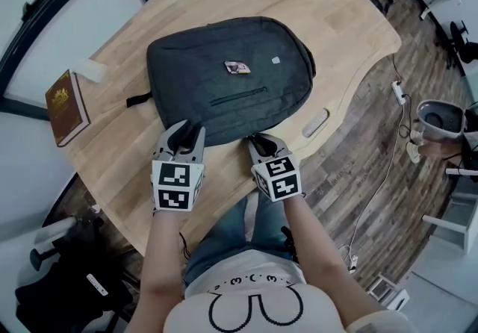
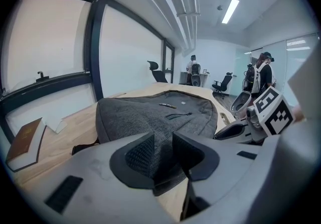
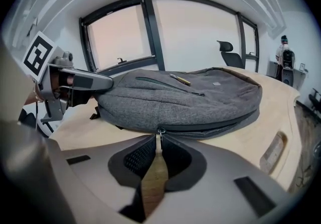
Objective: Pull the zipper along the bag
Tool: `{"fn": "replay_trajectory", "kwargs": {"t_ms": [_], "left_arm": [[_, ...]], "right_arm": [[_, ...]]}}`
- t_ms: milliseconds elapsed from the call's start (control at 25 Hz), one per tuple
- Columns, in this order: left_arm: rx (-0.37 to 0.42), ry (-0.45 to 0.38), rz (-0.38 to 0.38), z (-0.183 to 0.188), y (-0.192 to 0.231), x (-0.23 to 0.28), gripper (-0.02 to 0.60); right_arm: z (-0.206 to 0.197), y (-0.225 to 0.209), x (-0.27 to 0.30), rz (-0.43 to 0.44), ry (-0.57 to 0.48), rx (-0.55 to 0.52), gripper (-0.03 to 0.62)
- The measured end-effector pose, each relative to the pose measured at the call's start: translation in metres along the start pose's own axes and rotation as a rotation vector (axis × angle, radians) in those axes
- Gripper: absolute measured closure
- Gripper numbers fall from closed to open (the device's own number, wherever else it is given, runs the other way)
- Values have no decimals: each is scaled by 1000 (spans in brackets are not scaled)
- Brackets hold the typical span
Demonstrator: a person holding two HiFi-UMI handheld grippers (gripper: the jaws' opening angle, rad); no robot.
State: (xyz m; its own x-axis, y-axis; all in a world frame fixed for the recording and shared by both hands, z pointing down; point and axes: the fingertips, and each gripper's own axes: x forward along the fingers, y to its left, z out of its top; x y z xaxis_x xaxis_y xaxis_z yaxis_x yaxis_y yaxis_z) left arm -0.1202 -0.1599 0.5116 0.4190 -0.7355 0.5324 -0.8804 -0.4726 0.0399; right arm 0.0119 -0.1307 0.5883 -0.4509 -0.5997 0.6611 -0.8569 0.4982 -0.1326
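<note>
Two grippers reached the bag's near edge in the head view: the left gripper (image 1: 184,139) at the lower left corner, the right gripper (image 1: 261,145) just beside it at the middle of that edge. The bag (image 1: 228,78), dark grey, lay flat near the middle of the wooden surface (image 1: 343,33), front face up, with a small pin (image 1: 237,66) and a closed pocket zip (image 1: 239,95) on it. A book (image 1: 66,106) lay by the surface's left rim, well apart from the bag.

In the left gripper view, the fingers (image 2: 139,153) stood only a narrow way apart, and that gap was filled with the bag's grey cloth, a fold of it hanging out below them. They were clamped on the bag's edge. The bag rose behind them as a low grey mound, and the right gripper showed at the right, its tips at the same edge.

In the right gripper view, the fingers (image 3: 143,155) were pressed nearly together on the pull (image 3: 158,141), a thin tab hanging from the slider (image 3: 160,131) at the bag's side seam. From the slider the main zip (image 3: 215,128) ran rightward along the side as a dark line with teeth below. Whether that stretch was open could not be told. Below the tips, bare wood showed through the gap.
</note>
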Motion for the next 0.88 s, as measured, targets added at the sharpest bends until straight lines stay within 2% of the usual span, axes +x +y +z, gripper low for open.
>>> {"fn": "replay_trajectory", "kwargs": {"t_ms": [80,120,240,320,440,600,880], "left_arm": [[-2,4,2,-1,0,1,469],[0,8,7,-1,0,1,471],[30,31,48,-4,2,4,492],[55,45,72,-7,3,6,492],[50,65,83,-9,4,7,492],[46,80,106,-11,5,7,492],[-1,88,149,-12,9,5,492]], "right_arm": [[1,-2,4,-23,14,3,512],[1,-4,5,-36,23,9,534],[-1,-7,5,-55,56,45,536],[-4,-10,2,-58,87,62,536],[-6,-18,-2,-46,138,80,535],[-7,-31,-6,-38,197,17,534],[-8,-69,-16,-39,233,-19,534]]}}
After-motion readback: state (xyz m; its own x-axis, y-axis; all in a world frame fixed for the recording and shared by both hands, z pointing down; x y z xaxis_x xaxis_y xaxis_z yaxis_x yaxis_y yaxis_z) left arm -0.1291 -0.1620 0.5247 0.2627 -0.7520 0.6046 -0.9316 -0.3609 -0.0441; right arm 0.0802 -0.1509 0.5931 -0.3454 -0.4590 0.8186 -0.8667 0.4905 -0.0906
